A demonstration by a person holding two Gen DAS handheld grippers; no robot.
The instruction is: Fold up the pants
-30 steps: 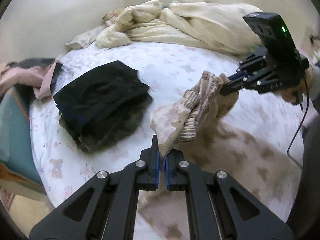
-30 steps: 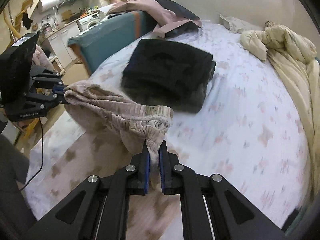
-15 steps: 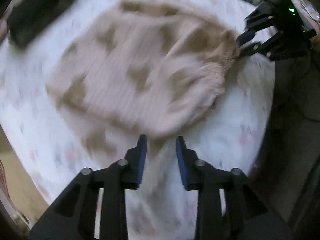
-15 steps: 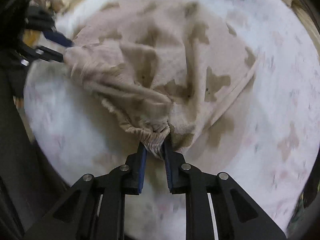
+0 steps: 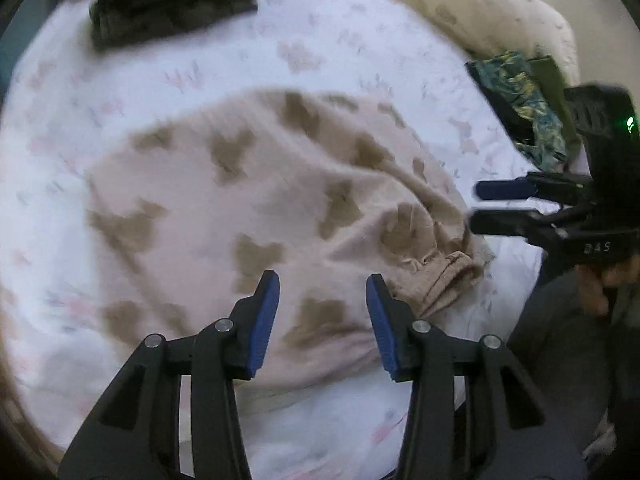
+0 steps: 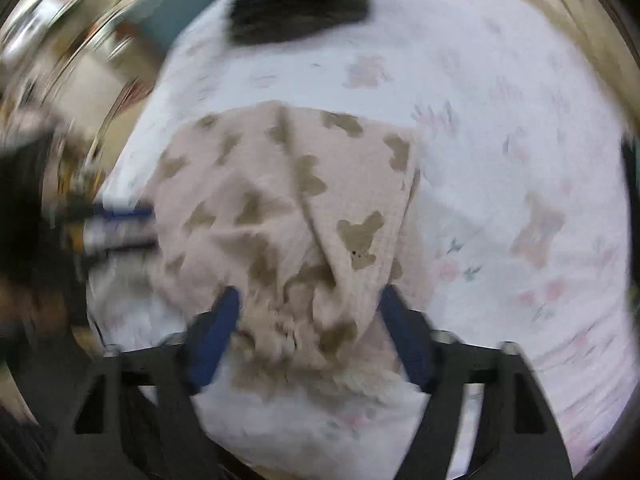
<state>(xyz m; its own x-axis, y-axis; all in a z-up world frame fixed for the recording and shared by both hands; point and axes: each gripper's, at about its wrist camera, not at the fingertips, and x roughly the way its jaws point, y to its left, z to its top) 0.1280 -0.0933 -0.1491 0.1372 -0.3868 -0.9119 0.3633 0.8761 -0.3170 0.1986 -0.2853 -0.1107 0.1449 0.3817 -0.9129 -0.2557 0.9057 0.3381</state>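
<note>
Motion blur smears your right view; both your left gripper point(image 5: 322, 292) and right gripper point(image 6: 310, 312) gape, empty, over the beige bear-print pants point(image 5: 256, 216).

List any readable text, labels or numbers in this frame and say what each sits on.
"DAS": pale letters on the black body of the right gripper, seen from the left wrist view; probably part of a longer marking, the rest is not legible.
Nothing else reads: the pants and bed sheet carry only bear and flower prints, and the right wrist view is too blurred.
</note>
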